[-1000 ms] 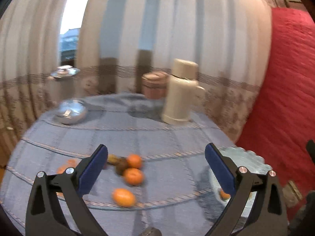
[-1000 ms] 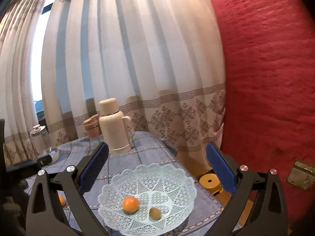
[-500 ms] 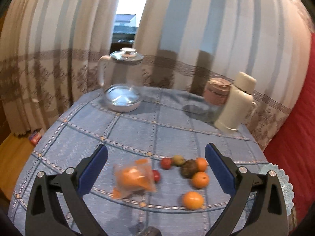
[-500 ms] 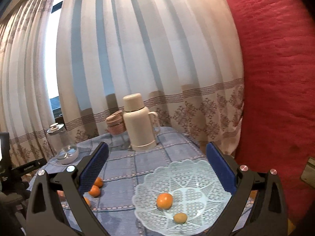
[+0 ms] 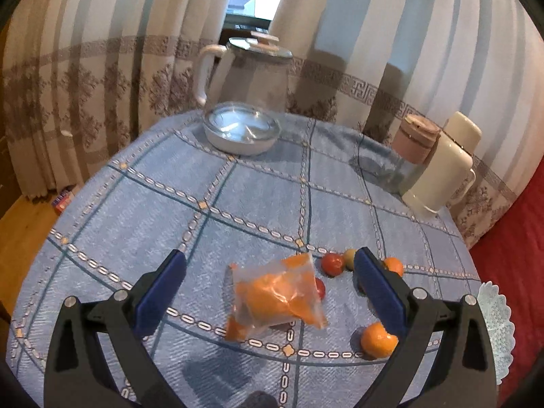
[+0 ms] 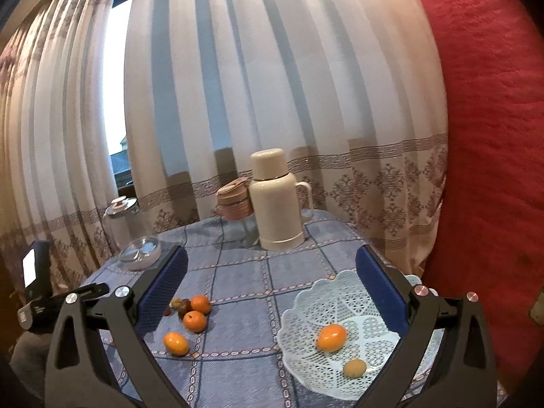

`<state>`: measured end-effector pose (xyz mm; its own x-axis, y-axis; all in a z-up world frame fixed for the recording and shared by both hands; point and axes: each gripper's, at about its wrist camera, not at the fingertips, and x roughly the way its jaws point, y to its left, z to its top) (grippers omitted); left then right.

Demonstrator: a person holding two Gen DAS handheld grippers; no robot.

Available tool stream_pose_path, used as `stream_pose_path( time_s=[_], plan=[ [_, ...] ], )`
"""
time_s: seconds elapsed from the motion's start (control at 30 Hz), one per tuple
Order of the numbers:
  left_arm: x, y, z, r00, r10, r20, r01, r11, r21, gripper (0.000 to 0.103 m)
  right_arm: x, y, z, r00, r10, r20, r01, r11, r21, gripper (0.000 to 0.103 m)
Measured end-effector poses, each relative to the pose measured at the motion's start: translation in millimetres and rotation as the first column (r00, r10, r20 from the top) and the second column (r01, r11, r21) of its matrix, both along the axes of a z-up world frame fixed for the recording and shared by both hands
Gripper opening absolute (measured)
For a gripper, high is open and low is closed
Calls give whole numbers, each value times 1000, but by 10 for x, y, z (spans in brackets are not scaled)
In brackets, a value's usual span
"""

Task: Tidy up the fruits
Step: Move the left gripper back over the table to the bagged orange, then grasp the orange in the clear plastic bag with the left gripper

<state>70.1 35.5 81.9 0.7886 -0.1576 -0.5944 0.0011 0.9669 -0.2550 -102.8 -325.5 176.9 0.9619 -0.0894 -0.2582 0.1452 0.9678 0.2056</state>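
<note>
My left gripper [image 5: 270, 292] is open and empty, hovering over a clear plastic bag of oranges [image 5: 277, 297] on the blue tablecloth. Loose fruit lies to its right: an orange [image 5: 377, 340], a red fruit [image 5: 332, 264] and a greenish one [image 5: 349, 257]. My right gripper [image 6: 272, 292] is open and empty above the table. A white lace basket [image 6: 306, 306] holds an orange [image 6: 331, 337] and a small yellow fruit [image 6: 354, 368]. Several loose fruits, among them an orange [image 6: 175, 343], lie left of the basket.
A cream thermos [image 6: 277, 200], a glass jar with a pink lid [image 6: 238, 210], a glass kettle [image 5: 248, 71] and a glass-lidded dish [image 5: 242, 132] stand at the table's far side. Curtains hang behind. A red cushion [image 6: 493, 136] fills the right. The basket rim [image 5: 494, 323] shows at right.
The left gripper has swung left and dipped toward the table, bringing the bag of oranges between its fingers. The right gripper has turned left, so the loose fruit came into view.
</note>
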Motion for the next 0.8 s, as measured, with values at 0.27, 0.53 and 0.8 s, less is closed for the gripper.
stream_pose_path(
  time_s=[0.27,0.53,0.8],
  plan=[
    [206,-88,-258,998,-29,-55,30,999,17,98,143,247,-139,996,62,-63,-63,998,-5,100],
    [338,-113,-502,993,-49,-104,51,999,17,98,305,433,-319,986,110,-129,-112,994,-10,100],
    [414,-52,-648,989,-56,-140,53,998,-23,98,431,585,-468,973,148,-177,-152,988,-8,100]
  ],
)
